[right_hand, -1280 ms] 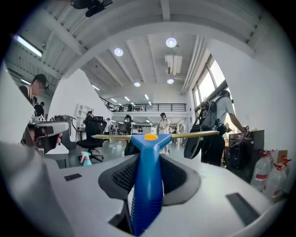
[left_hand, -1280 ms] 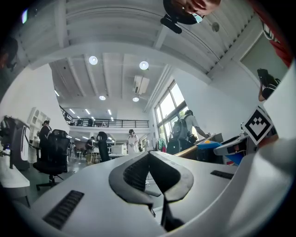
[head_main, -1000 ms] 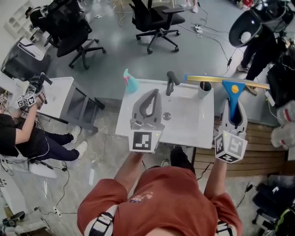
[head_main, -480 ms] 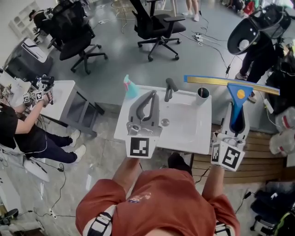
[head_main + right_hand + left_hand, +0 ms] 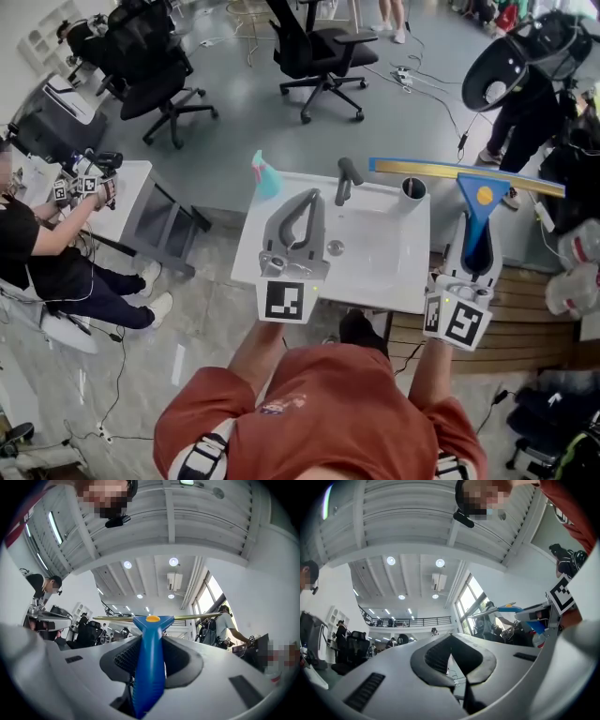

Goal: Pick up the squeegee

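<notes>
Grey floor (image 5: 234,122) with loose cables (image 5: 409,77) and black office chairs (image 5: 155,70) up top, a white desk (image 5: 127,192) at left, a white sink unit (image 5: 394,272) mid-frame, and a wooden slatted platform (image 5: 525,319) at right. Overhead is a white ribbed ceiling (image 5: 417,522) with round lights (image 5: 391,560) - tall windows (image 5: 471,597) and a railed balcony (image 5: 412,620) sit beyond, in bright, even light.
</notes>
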`<state>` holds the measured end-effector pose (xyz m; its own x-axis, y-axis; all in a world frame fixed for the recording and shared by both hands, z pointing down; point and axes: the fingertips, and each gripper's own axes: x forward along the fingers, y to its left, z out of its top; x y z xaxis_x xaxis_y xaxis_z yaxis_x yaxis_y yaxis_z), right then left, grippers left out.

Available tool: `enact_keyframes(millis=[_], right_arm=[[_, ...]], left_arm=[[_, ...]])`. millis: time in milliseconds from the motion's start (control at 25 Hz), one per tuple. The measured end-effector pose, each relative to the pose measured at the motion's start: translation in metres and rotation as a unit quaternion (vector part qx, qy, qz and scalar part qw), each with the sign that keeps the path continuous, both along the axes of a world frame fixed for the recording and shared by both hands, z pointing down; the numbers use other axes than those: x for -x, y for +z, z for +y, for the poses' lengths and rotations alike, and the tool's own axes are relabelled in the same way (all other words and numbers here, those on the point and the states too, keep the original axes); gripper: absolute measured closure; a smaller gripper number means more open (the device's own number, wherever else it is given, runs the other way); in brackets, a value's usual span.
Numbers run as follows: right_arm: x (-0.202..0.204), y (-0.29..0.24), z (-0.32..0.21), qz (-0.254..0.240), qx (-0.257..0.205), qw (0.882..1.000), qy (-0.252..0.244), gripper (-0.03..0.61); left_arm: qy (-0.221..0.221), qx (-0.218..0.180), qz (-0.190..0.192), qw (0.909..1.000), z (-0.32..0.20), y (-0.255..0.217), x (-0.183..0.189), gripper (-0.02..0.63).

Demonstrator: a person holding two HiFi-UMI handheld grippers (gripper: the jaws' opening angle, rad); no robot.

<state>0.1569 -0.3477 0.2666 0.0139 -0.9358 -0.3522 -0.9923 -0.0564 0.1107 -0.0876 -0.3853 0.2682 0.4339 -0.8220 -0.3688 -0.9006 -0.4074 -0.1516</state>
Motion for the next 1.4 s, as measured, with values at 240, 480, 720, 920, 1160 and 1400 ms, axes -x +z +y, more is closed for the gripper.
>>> enact_keyframes(millis=[240,480,720,920,1160,1400], right_arm=[[0.008,0.005,-0.004,0.005,0.009,1.000,-0.001,0.439],[0.008,0.014,-0.003,0.014,0.024,1.000,0.000,0.439],[0.018,0.015,0.001,0.003,0.031,1.000,0.000,0.439],[0.014,0.013,0.007,0.003,0.027,1.000,-0.002,0.439],[0.017,0.010,0.016,0.005,0.024,1.000,-0.003,0.439],[0.022,0.013,0.011,0.007,0.030,1.000,-0.003,0.439]], left_arm=[[0.003,0.008,0.008,0.9999,-0.003,0.007,0.006,0.595],[0.006,0.009,0.003,0.9999,0.002,0.012,0.004,0.596],[0.005,0.020,0.005,0.9998,0.007,0.016,0.012,0.596],[0.006,0.021,0.002,0.9998,0.012,0.012,0.011,0.597],[0.005,0.021,0.002,0.9998,0.022,0.009,0.015,0.596],[0.003,0.034,0.005,0.9994,0.019,0.019,0.021,0.597]])
